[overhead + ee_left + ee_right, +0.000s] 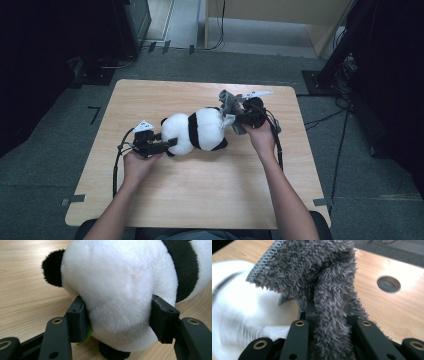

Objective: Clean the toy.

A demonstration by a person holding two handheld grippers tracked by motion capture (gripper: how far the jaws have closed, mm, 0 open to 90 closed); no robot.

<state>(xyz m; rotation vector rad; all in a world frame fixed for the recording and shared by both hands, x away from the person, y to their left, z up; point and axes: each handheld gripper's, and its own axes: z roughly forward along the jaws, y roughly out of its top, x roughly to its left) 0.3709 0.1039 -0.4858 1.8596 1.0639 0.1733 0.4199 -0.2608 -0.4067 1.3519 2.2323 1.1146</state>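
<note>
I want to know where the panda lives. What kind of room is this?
Probably a lab or workshop, not a home. The wooden table stands on grey carpet with tape marks, cables trail across the floor, and dark equipment stands around it. The panda is only visiting, held by the left tongs.
</note>
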